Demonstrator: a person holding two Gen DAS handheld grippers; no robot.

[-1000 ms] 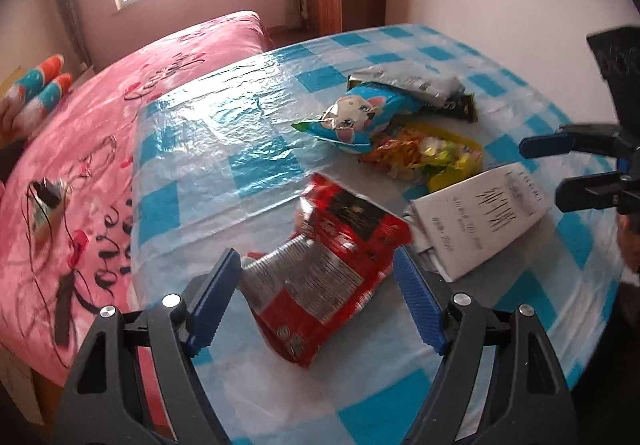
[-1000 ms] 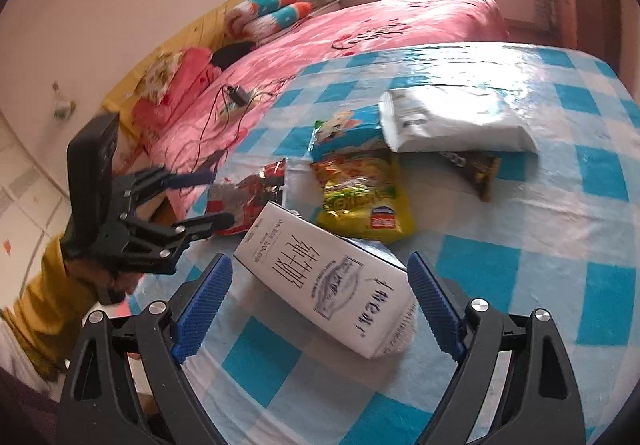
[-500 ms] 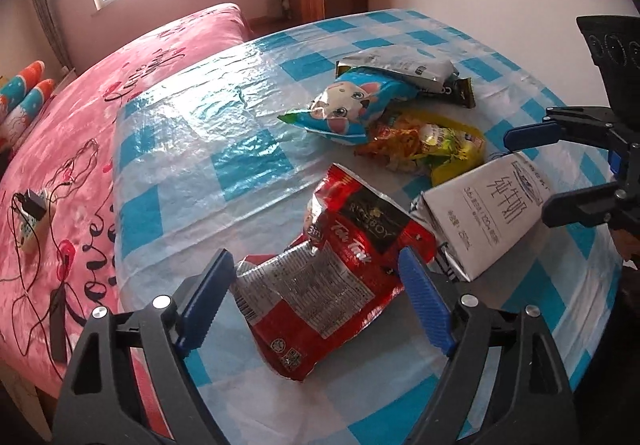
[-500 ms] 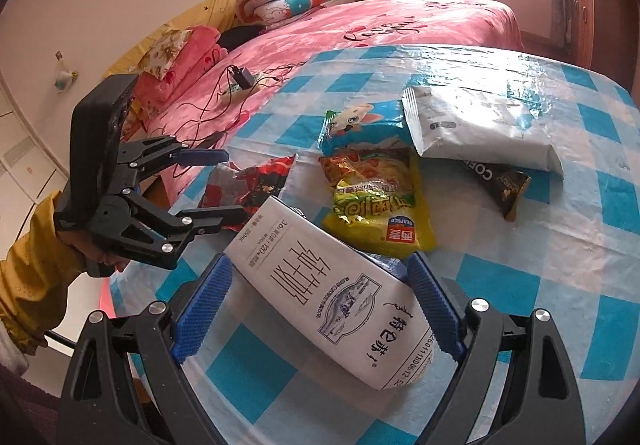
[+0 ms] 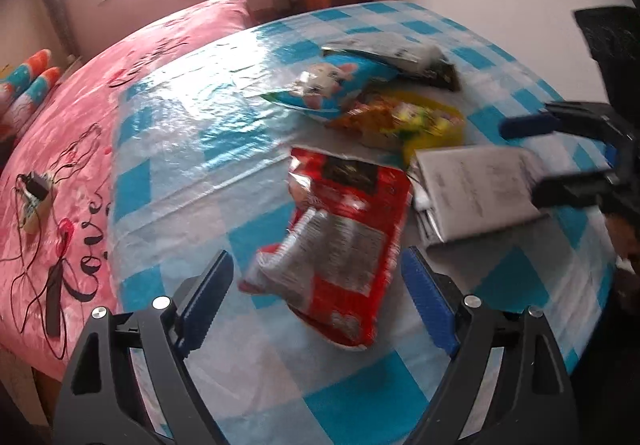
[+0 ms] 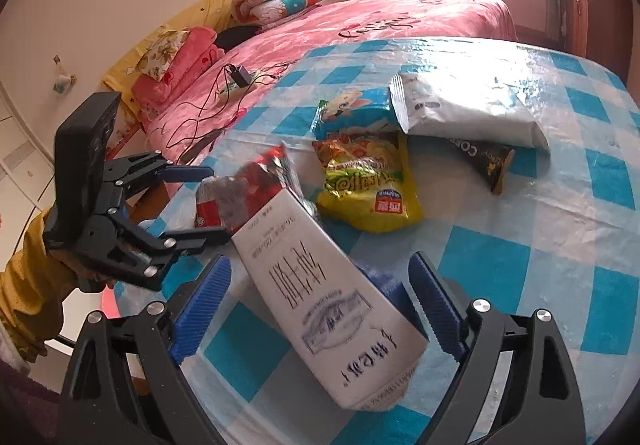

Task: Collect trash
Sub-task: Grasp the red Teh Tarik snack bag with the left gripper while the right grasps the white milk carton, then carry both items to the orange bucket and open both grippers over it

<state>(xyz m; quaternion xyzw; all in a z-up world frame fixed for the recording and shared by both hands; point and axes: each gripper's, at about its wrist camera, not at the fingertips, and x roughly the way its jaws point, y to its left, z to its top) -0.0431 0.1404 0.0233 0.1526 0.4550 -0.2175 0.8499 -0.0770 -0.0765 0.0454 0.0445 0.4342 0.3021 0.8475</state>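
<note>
Crinkly red snack bag [image 5: 340, 245] and white carton [image 6: 332, 297] lie on the checked table [image 5: 192, 141] between our wide-open left gripper [image 5: 316, 305] and right gripper [image 6: 320, 305], so we figure they could skid away when we clamp.

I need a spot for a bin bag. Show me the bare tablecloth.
Bare tablecloth lies along the bed side, left of the red wrapper and blue cat bag. More lies right of the white pouch and dark wrapper. The middle is crowded.
</note>
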